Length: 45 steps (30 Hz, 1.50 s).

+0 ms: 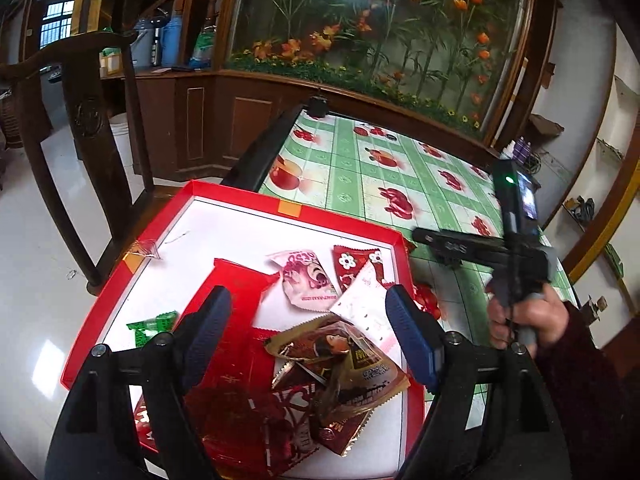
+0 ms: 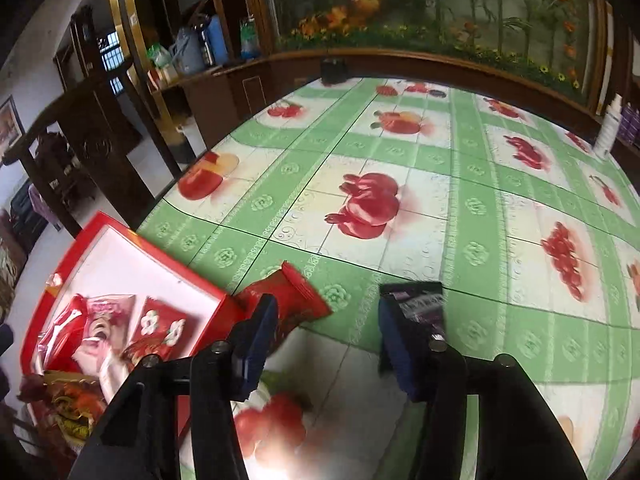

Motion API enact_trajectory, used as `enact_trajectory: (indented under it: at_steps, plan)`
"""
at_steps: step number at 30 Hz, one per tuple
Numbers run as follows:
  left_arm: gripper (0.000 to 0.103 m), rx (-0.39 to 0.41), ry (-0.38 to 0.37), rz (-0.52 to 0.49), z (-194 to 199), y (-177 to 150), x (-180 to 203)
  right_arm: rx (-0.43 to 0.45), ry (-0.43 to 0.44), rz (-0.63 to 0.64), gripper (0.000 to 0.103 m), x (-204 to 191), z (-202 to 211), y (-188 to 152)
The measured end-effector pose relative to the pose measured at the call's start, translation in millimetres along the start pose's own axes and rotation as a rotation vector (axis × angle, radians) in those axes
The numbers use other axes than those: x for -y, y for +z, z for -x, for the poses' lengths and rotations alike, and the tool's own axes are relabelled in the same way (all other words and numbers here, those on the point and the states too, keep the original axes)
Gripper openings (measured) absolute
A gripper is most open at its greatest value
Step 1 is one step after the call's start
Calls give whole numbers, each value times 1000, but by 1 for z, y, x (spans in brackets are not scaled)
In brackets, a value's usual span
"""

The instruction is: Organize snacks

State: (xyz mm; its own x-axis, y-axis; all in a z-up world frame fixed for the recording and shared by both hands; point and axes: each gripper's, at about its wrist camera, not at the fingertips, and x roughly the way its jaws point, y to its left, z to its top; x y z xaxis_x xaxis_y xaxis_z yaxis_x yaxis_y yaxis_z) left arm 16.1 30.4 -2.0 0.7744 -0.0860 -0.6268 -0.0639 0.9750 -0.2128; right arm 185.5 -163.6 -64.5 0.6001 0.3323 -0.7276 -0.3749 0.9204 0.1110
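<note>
Red tray (image 1: 224,196) of snack packets on fruit-print tablecloth (image 2: 400,140).
Left gripper (image 1: 308,320): jaws apart, empty, above brown packet (image 1: 340,356). Right gripper (image 2: 328,340): jaws apart, empty; red packet (image 2: 292,292) beside tray.

Far half of the surface (image 2: 460,168) bare, open to passage. Near left blocked by red tray (image 1: 240,200) heaped with snack packets (image 1: 340,364); red packet (image 2: 288,300) just beside its rim.

Red tray (image 1: 394,236), green fruit-print tablecloth (image 2: 472,208), purple — perhaps — packet (image 2: 420,304)
</note>
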Motion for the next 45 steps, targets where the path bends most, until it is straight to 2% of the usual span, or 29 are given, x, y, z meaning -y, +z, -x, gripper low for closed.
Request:
enact_trajectory:
  at_steps: [4,7,10,12,14,15,16,18,19,21,24,27,31,33,36,41,43,44,45]
  plan:
    - [79,-13,-2,-4,-1,-1,2,-17,-15,57,53,-13,-17,2]
    - [79,-25,-5,-2,-3,-2,2,-11,-62,106,53,-21,-20,2]
    - [79,-34,-2,-2,-3,-2,3,-38,-57,152,53,-20,-24,2]
    - [79,-39,-9,-2,-4,-3,5,-87,-39,164,67,-14,-26,-2]
    - [79,-45,-13,-8,-5,-4,8,-119,-10,161,76,-6,-28,-9]
    - [79,-52,-14,-13,-7,-5,10,-144,-13,158,77,0,-30,-14]
    - [79,-59,-18,-17,-8,-6,12,-119,-55,176,76,2,-25,-19]
    - [79,-69,-27,-20,-8,-7,16,-121,-47,139,77,15,-17,-25]
    - [79,-74,-31,-25,-9,-7,18,-123,-56,122,77,21,-13,-27]
    - [79,-77,-38,-37,-8,-8,22,-125,-69,89,69,37,-2,-33]
    - [79,-82,-57,-53,-7,-9,30,-133,-100,78,69,60,16,-50]
    - [79,-94,-71,-76,-9,-11,38,-141,-85,29,69,84,33,-59]
    - [79,-111,-85,-88,-12,-13,46,-1,-39,-44,69,101,61,-50]
    - [79,-115,-91,-97,-12,-13,51,18,-53,-36,69,101,57,-39]
    - [79,-117,-91,-116,-9,-15,57,-6,-86,-14,69,98,32,-25]
    - [79,-135,-74,-135,-10,-16,67,-32,-59,-129,68,104,-7,-7]
    - [79,-139,-70,-141,-11,-14,71,-22,-115,-74,62,98,-13,-7]
    - [79,-142,-72,-143,-12,-13,74,-22,-154,-36,52,95,-12,-9]
    - [79,-146,-79,-144,-14,-11,77,-25,-157,-24,41,95,-11,-12]
